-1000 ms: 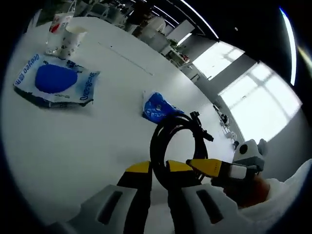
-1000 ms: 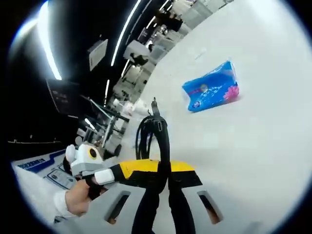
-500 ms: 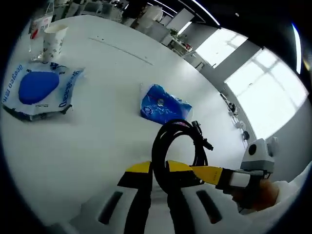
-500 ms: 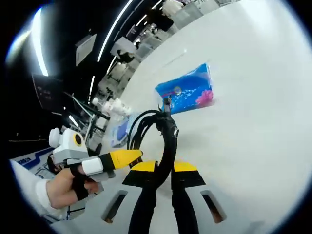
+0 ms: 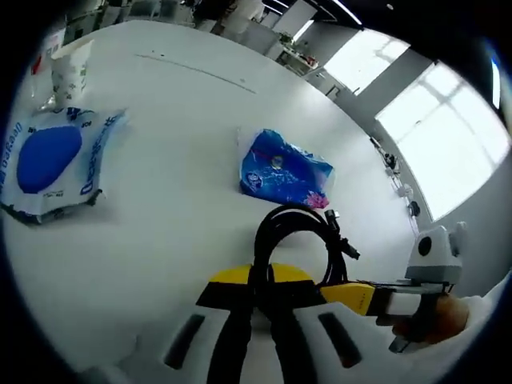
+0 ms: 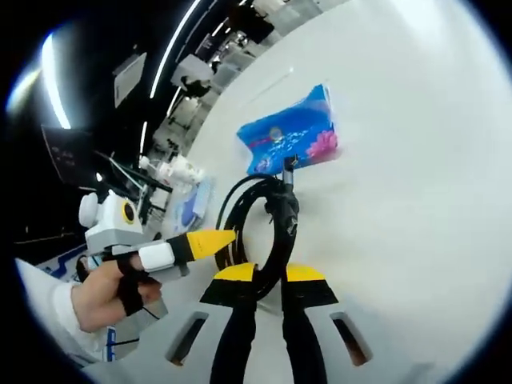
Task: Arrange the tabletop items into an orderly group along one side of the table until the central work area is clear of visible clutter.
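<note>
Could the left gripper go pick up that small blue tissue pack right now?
Probably not yet: the left gripper has its jaws shut on the black cable coil. The tissue pack lies just beyond, with bare table around it.

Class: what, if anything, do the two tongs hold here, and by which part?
Both tongs grip the coiled black cable: the left tongs and the right tongs each pinch the bottom of its loop.

The left gripper (image 5: 258, 282) has its yellow-tipped fingers (image 5: 226, 278) closed together. The right gripper (image 6: 264, 275) likewise has its fingers (image 6: 304, 274) pinched in, and a gloved hand (image 6: 108, 288) grips the left gripper's handle.
</note>
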Tool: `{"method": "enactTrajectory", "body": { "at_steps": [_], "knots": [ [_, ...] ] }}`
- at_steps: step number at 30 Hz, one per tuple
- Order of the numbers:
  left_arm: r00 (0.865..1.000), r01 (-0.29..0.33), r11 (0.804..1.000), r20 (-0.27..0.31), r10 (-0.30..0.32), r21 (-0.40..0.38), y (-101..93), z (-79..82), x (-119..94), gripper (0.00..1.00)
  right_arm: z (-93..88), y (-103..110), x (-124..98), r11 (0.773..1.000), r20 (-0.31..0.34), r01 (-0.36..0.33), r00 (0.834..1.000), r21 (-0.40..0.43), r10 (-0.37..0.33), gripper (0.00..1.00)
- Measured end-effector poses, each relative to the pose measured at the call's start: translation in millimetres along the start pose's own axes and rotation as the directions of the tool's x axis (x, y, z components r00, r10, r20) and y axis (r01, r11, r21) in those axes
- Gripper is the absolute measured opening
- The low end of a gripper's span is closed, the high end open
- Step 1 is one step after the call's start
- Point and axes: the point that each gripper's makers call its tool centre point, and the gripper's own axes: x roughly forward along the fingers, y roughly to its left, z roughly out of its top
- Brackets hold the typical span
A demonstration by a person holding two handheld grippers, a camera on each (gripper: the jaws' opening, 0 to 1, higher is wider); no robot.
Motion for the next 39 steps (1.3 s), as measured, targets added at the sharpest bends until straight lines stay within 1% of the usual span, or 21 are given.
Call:
{"method": "enactTrajectory", "body": {
  "at_steps": [4,6,8,13,17,19,23,26,28,32,35,37,39],
  "knots": [
    [1.000,-0.003,1.000,0.003,0.003,0.015,1.3,3.3,2.0,0.03,0.2,-2.5,2.4,1.000,-0.011,-0.003,1.000,0.006,0.003,0.09],
    [1.000,-0.009,1.000,-0.004,0.009,0.012,4.2,2.9,3.9,0.03,-2.0,-1.9,3.3,1.000,-0.023,-0.001,1.000,0.016,0.002,0.10],
    [1.000,-0.017,1.000,-0.007,0.017,0.022,6.3,2.4,4.4,0.03,-1.7,-0.4,3.7,1.000,-0.024,-0.008,1.000,0.025,0.008,0.10],
    [1.000,-0.009,1.000,-0.009,0.009,0.030,6.7,4.8,5.2,0.03,-1.0,-0.2,5.4,0.999,-0.023,-0.007,1.000,0.031,0.008,0.10],
    [1.000,-0.016,0.999,0.002,0.016,0.030,9.9,8.9,6.6,0.03,-3.5,-2.4,2.1,0.999,-0.030,0.009,1.000,0.032,-0.008,0.09],
    [1.000,-0.014,0.999,0.001,0.014,0.029,9.8,8.8,6.8,0.03,-6.3,-4.3,-1.0,0.999,-0.037,0.016,0.999,0.048,-0.014,0.08],
    [1.000,-0.011,0.999,-0.001,0.011,0.041,9.4,9.1,7.8,0.03,-9.3,-9.5,-6.9,0.998,-0.038,0.028,0.999,0.050,-0.026,0.06],
    [1.000,-0.013,0.999,0.003,0.013,0.040,9.2,9.1,8.0,0.03,-10.0,-8.0,-10.7,0.998,-0.033,0.022,0.999,0.051,-0.020,0.06],
    [1.000,-0.015,0.999,0.005,0.015,0.043,9.1,9.2,8.4,0.03,-6.2,-9.9,-13.7,0.999,-0.027,0.018,0.999,0.050,-0.016,0.06],
    [1.000,-0.018,0.998,0.012,0.017,0.068,8.7,9.4,8.8,0.04,-3.1,-11.8,-17.4,0.998,-0.014,0.013,1.000,0.059,-0.012,0.06],
    [1.000,-0.025,0.996,0.012,0.024,0.084,9.3,8.7,9.5,0.05,-4.0,-11.5,-19.1,0.998,-0.009,0.010,1.000,0.060,-0.010,0.06],
    [0.999,-0.034,0.994,0.019,0.032,0.106,10.2,9.0,8.9,0.07,-3.8,-10.8,-20.9,0.998,-0.005,0.005,1.000,0.059,-0.004,0.06],
    [0.999,-0.030,0.993,0.022,0.028,0.115,8.7,9.4,8.0,0.10,-4.2,-9.4,-22.4,0.998,0.000,0.000,1.000,0.057,0.000,0.06]
  ]
}}
